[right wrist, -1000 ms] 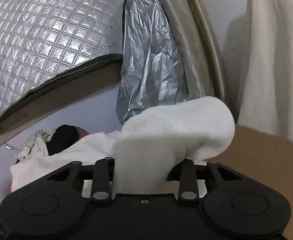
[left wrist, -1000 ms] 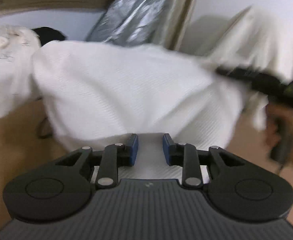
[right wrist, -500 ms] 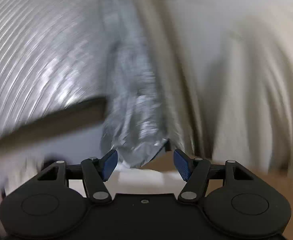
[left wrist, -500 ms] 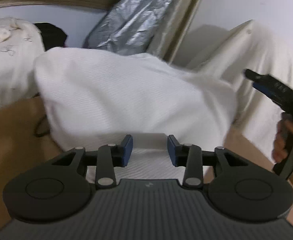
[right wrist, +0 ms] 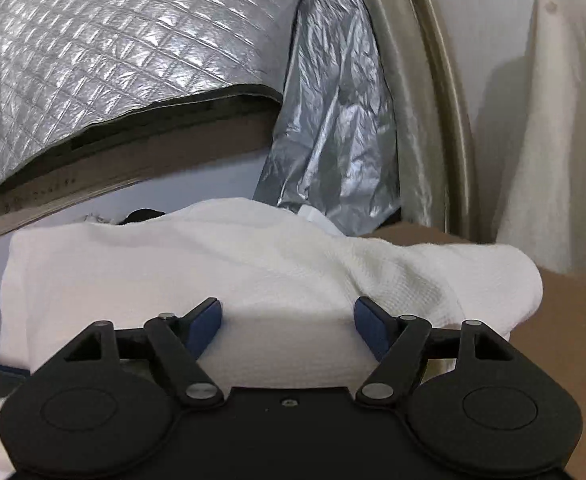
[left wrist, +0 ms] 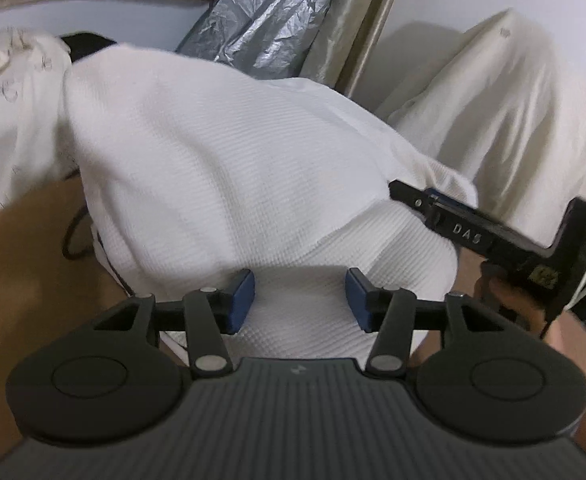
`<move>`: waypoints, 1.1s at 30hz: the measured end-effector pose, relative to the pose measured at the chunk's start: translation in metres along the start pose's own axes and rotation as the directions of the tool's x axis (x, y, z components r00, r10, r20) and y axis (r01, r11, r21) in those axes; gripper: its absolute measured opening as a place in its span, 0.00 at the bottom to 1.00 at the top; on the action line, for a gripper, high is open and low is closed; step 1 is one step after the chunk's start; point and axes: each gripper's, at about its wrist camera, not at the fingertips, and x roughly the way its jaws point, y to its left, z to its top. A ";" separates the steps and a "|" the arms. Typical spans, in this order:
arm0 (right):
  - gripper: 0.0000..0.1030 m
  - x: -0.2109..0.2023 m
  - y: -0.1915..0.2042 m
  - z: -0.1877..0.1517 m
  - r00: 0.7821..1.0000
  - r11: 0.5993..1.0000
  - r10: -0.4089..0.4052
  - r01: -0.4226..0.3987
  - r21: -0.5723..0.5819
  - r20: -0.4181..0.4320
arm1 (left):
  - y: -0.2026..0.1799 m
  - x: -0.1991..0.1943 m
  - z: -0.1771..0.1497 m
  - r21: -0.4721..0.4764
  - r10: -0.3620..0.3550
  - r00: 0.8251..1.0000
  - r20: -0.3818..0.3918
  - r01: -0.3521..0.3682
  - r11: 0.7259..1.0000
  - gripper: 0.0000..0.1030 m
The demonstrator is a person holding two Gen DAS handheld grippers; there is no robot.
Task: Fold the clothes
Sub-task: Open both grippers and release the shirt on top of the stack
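A white waffle-knit garment (left wrist: 221, 176) lies folded over itself on the brown surface (left wrist: 17, 264). My left gripper (left wrist: 300, 300) is open, its blue pads either side of the garment's near edge, holding nothing. My right gripper (right wrist: 288, 326) is open over the same garment (right wrist: 197, 264), nothing between its pads. In the left wrist view the right gripper (left wrist: 433, 204) shows side-on at the garment's right edge, held by a hand.
A pile of other white clothes (left wrist: 9, 92) and something black (left wrist: 85, 40) lie at the back left. Silver quilted foil (right wrist: 113, 40) and a crumpled silver sheet (right wrist: 333, 120) stand behind. A cream cloth (left wrist: 513, 112) hangs at the right.
My right gripper let go of the garment's end, opened, and came back down over it. My left gripper's jaws opened wider. The garment now lies folded over.
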 end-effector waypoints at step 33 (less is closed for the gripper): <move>0.88 -0.266 0.153 -0.028 0.957 0.968 -0.250 0.251 -0.017 -0.144 | -0.096 -0.140 -0.077 0.164 0.308 0.951 0.040 -0.310 0.937 0.99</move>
